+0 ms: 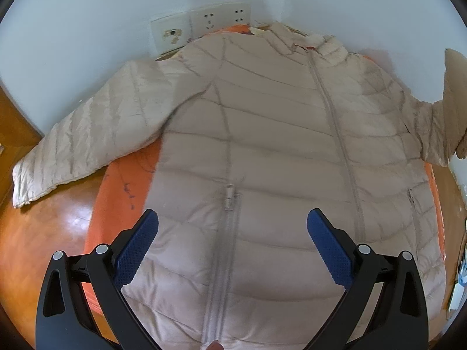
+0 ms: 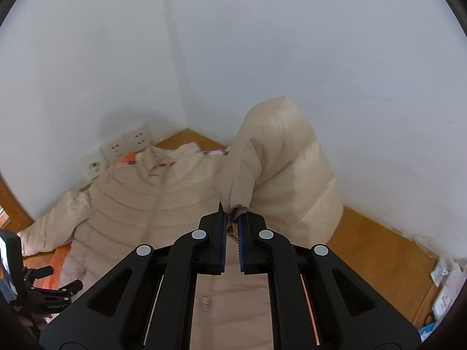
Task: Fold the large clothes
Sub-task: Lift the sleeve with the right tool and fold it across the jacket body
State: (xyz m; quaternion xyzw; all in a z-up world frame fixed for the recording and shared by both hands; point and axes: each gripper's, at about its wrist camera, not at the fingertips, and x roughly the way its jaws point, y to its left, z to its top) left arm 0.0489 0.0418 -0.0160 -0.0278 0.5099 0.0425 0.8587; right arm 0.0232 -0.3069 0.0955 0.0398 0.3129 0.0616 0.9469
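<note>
Right hand-held gripper (image 2: 232, 218) is clamped on the puffy coat's (image 1: 262, 134) sleeve cuff (image 2: 238, 207), lifting it. Left hand-held gripper (image 1: 232, 218) hangs apart over the coat, which lies on maybe an orange cloth (image 1: 122, 180).

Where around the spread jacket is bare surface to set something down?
Bare wood shows left of the orange cloth, below the flat left sleeve, and right of the lifted sleeve. The jacket crowds the middle; papers clutter the far right.

Black fingers (image 1: 96, 262), ribbed blue pads (image 1: 137, 248), silver rivets.
</note>
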